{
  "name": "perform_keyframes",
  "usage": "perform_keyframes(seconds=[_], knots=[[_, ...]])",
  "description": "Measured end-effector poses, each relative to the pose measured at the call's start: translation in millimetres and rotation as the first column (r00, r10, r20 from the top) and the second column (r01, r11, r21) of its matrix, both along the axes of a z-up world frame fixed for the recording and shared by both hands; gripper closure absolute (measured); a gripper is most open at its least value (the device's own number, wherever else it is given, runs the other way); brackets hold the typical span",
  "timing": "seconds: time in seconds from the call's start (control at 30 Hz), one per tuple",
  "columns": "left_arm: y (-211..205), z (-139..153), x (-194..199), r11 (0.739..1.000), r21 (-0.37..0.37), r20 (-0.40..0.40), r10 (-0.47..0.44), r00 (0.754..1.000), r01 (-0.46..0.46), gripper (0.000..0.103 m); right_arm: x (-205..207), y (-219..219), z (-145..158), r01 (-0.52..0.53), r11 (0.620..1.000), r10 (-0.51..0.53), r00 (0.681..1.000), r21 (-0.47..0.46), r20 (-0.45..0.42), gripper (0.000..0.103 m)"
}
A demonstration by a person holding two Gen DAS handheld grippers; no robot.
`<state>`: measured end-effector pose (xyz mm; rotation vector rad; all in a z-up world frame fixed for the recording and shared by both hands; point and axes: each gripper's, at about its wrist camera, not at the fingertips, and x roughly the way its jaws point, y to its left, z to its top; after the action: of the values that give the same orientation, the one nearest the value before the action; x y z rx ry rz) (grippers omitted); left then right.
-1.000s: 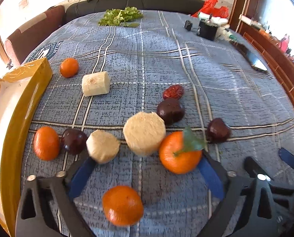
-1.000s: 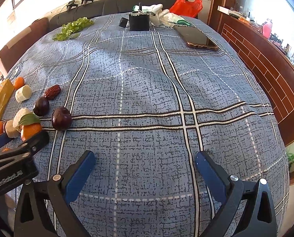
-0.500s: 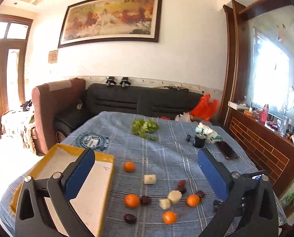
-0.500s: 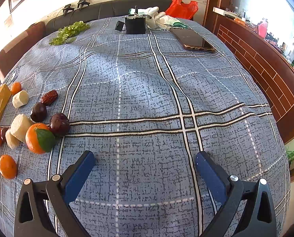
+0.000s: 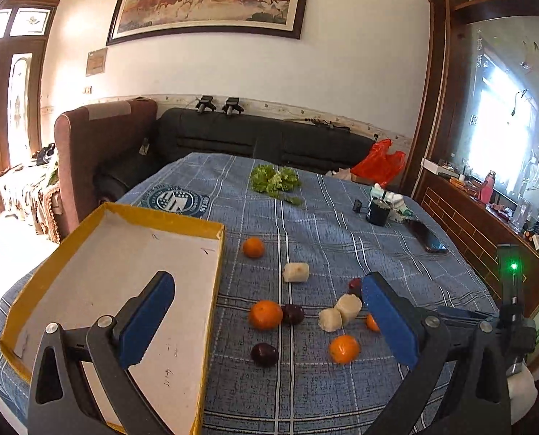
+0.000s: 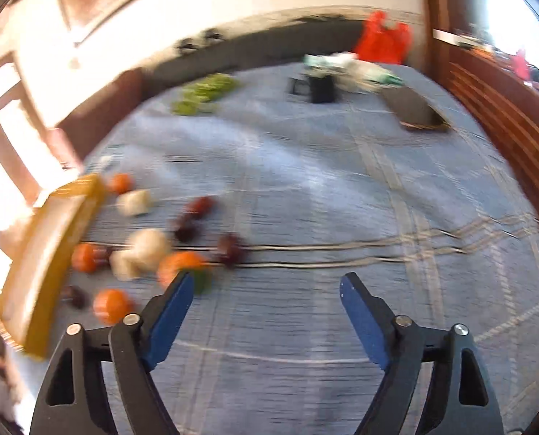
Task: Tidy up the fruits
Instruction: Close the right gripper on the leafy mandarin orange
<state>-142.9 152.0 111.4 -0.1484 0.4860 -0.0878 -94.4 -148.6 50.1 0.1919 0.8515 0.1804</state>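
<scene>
Both grippers, left point(image 5: 266, 311) and right point(image 6: 264, 288), hang spread and empty. The fruits point(image 5: 266, 314) cluster beside the tray point(image 5: 211, 290) at the table's point(image 5: 324, 232) left edge; its right half lies bare.

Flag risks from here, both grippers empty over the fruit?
Fruits sit packed: the tangerine touches a dark plum, so fingers may knock a neighbour. Round fruit could roll on the cloth. The right wrist view is motion-blurred, so aiming the right gripper now is unreliable. The yellow tray holds no fruit.
</scene>
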Motion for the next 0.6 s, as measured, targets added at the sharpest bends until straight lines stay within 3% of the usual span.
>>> perform_keyframes(seconds=[0.07,0.17,0.3,0.37,0.4,0.6], knots=[[2.1,-6.9,3.7,1.0,-0.017,-0.035,-0.026,0.999,0.025,0.011,2.9,14.0,0.4,-0.067,0.997,0.067,0.998,0.042,0.0,0.026],[2.4,-12.3,6.2,0.998,-0.027,-0.066,-0.054,0.996,0.053,0.018,13.3,33.8,-6.0,-0.11,0.992,0.111,0.993,0.057,-0.025,0.033],[-6.6,-17.3,6.4,0.995,-0.009,-0.082,-0.097,0.992,0.097,0.02,25.2,49.7,-19.0,-0.123,0.992,0.125,0.99,0.041,-0.057,0.043],[-14.3,-20.4,9.1,0.992,0.002,-0.091,-0.126,0.988,0.127,0.02,30.7,53.0,-23.3,-0.125,0.991,0.129,0.989,0.052,-0.077,0.051],[-19.1,-22.6,10.7,0.99,0.007,-0.098,-0.141,0.985,0.143,0.02,32.3,54.3,-25.7,-0.123,0.991,0.127,0.988,0.051,-0.083,0.06],[-48.8,-43.6,24.2,0.972,0.027,-0.173,-0.223,0.959,0.231,0.02,29.3,45.3,-26.5,-0.113,0.989,0.12,0.99,0.096,-0.069,0.062]])
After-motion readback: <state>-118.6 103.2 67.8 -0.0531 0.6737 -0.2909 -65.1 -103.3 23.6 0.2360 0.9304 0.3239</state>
